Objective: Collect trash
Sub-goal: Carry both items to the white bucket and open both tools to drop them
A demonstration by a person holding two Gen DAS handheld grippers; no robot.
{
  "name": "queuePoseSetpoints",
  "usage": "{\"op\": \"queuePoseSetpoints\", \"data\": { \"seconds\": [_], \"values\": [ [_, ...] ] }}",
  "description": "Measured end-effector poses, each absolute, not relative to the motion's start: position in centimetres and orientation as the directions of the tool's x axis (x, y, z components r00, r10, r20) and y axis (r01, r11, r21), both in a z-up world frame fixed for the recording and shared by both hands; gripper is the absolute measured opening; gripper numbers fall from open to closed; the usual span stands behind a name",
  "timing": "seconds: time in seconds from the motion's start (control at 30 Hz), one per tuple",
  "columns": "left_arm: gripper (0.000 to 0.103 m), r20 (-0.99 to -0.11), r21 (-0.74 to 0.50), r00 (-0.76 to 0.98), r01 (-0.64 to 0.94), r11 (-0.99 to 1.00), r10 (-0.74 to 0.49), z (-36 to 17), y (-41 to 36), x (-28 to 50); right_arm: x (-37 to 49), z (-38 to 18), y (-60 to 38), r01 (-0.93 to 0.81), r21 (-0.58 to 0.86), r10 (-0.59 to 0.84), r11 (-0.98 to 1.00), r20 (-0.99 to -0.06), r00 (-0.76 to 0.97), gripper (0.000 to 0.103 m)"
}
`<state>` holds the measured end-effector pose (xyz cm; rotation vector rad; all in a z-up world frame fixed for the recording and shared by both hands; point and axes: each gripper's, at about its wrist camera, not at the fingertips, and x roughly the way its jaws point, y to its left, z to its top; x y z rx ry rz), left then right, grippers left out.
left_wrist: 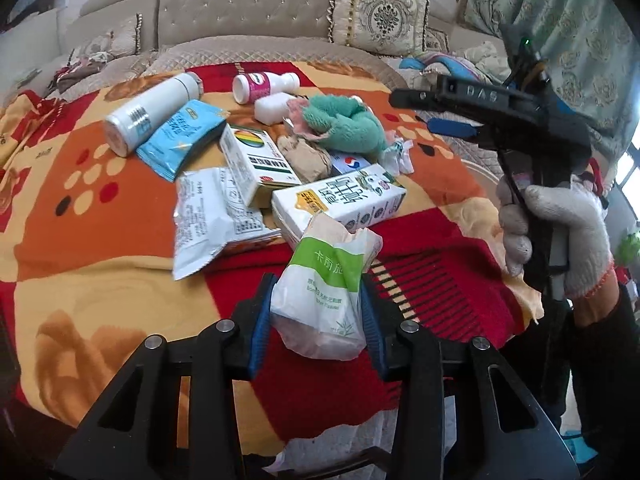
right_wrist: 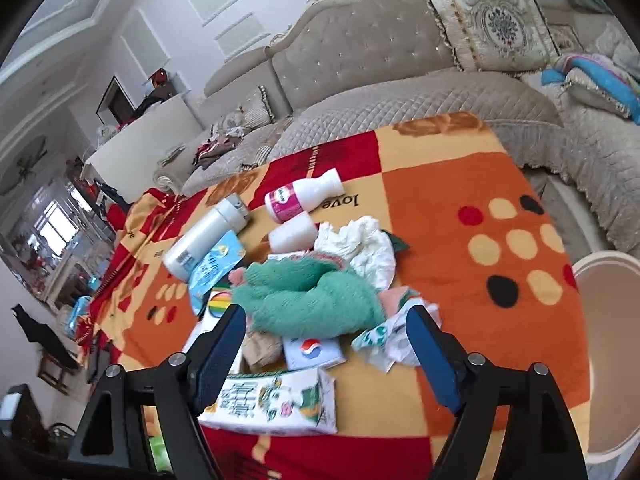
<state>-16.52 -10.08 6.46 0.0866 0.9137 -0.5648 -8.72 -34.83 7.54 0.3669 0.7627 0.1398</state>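
My left gripper (left_wrist: 318, 316) is shut on a white and green tissue pack (left_wrist: 324, 296), held above the blanket. My right gripper (right_wrist: 326, 334) is open and empty, hovering over the trash pile; it also shows in the left wrist view (left_wrist: 436, 114) at the right. The pile holds a milk carton (right_wrist: 276, 404), also seen in the left wrist view (left_wrist: 344, 198), a green towel (right_wrist: 312, 300), a Pepsi wrapper (right_wrist: 314, 350), crumpled paper (right_wrist: 364, 248), a rainbow box (left_wrist: 256, 164), a silver snack bag (left_wrist: 208, 220) and a blue sachet (left_wrist: 182, 136).
A white thermos (left_wrist: 150, 112) and a pink-label bottle (right_wrist: 302, 196) lie at the pile's far side. The patterned blanket (right_wrist: 460, 184) covers the table. A beige sofa (right_wrist: 380, 52) stands behind. A round cream rim (right_wrist: 612, 344) sits at the right.
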Motion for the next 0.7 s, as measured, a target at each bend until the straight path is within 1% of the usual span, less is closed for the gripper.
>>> {"op": "queuePoseSetpoints", "data": {
  "seconds": [0.13, 0.33, 0.37, 0.4, 0.47, 0.5, 0.57, 0.63, 0.7],
  "values": [
    [0.038, -0.757, -0.164, 0.494, 0.488, 0.857, -0.427, 7.0, -9.6, -16.2, -8.5, 7.0, -36.2, 0.075, 0.326, 0.181, 0.942, -0.686, 0.705, 0.08],
    [0.038, -0.76, -0.178, 0.484, 0.485, 0.856, -0.433, 6.7, -10.6, -15.4, -6.8, 2.7, -36.5, 0.101, 0.33, 0.198, 0.939, -0.754, 0.626, 0.08],
    [0.038, -0.76, -0.179, 0.482, 0.489, 0.854, -0.435, 6.7, -10.8, -15.4, -6.5, 1.8, -36.5, 0.111, 0.327, 0.192, 0.938, -0.762, 0.618, 0.074],
    [0.038, -0.76, -0.178, 0.482, 0.493, 0.852, -0.437, 6.7, -11.0, -15.4, -6.3, 1.2, -36.7, 0.115, 0.338, 0.201, 0.934, -0.764, 0.613, 0.066],
    [0.038, -0.759, -0.178, 0.481, 0.495, 0.85, -0.439, 6.8, -11.4, -15.3, -6.6, 1.1, -37.3, 0.114, 0.356, 0.203, 0.928, -0.736, 0.645, 0.046],
    [0.038, -0.759, -0.179, 0.48, 0.495, 0.85, -0.44, 6.8, -11.5, -15.2, -6.8, 1.3, -37.7, 0.114, 0.371, 0.214, 0.922, -0.731, 0.648, 0.042],
    [0.038, -0.761, -0.182, 0.476, 0.496, 0.849, -0.441, 6.8, -12.0, -15.0, -7.5, 1.8, -38.2, 0.095, 0.391, 0.236, 0.915, -0.713, 0.66, 0.024],
    [0.038, -0.76, -0.186, 0.473, 0.499, 0.847, -0.446, 6.9, -12.7, -14.7, -8.5, 2.6, -38.7, 0.086, 0.379, 0.226, 0.922, -0.703, 0.674, 0.018],
    [0.038, -0.757, -0.191, 0.468, 0.508, 0.84, -0.456, 7.1, -13.6, -14.7, -9.4, 3.1, -39.2, 0.079, 0.382, 0.231, 0.921, -0.696, 0.68, 0.017]
  ]
}}
